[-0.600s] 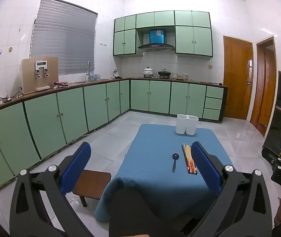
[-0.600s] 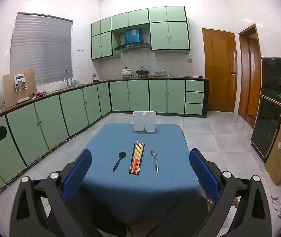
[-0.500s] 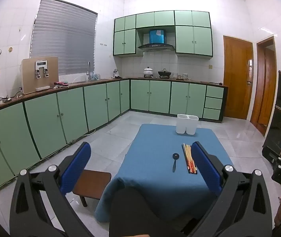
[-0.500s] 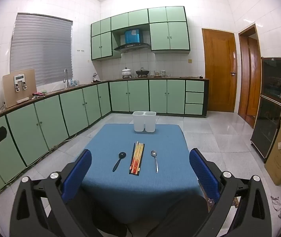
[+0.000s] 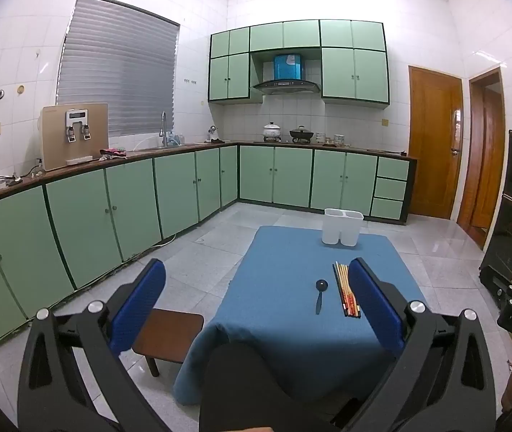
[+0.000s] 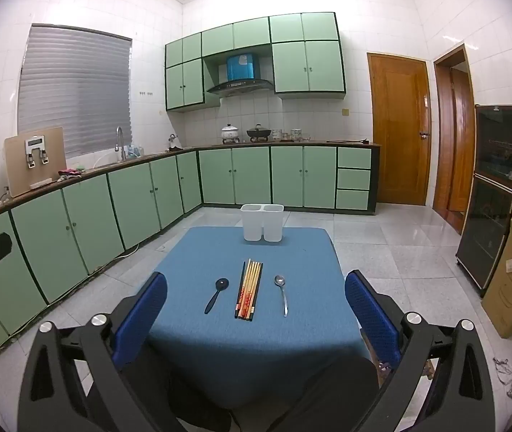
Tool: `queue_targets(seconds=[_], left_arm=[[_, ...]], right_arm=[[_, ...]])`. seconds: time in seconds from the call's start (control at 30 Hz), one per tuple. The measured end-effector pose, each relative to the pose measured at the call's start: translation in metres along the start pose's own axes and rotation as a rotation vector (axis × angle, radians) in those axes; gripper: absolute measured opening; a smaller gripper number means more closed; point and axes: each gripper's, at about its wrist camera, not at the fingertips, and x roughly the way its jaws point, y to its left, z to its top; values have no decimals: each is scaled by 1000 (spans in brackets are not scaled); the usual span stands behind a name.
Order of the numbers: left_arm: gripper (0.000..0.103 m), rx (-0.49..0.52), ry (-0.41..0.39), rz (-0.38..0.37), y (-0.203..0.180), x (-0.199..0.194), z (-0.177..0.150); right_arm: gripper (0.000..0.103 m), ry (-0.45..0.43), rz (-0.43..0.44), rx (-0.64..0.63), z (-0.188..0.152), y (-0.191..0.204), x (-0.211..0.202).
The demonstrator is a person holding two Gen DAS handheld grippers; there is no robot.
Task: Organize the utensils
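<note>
- Your left gripper is wide open, with nothing between its blue pads; it hangs above the near left corner of the table and points a little downward.
- Your right gripper is also wide open and empty; it is in front of the near edge of the table, almost centred on it.
- The table has a blue cloth. All the utensils lie on it, ahead of both grippers and well apart from the pads.
- The chopsticks lie in one bundle in the middle, with their length running away from you.
- The black spoon lies just to the left of the chopsticks, not touching them, with its bowl on the far end.
- The metal spoon lies just to the right of the chopsticks, also with its bowl on the far end. In the left view your right pad hides it.
- The white holder stands upright at the far edge of the table, beyond the utensils. It has two compartments side by side; they look empty, but you cannot see to the bottom of them.
- A small brown stool stands on the floor at the left of the table.
</note>
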Motion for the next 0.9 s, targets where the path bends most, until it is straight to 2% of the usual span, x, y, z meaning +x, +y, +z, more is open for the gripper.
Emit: queue_targets(seconds=[0.9], left_arm=[[98, -2, 10, -11, 6, 2, -3]], right_arm=[[97, -12, -15, -6, 6, -1, -3]])
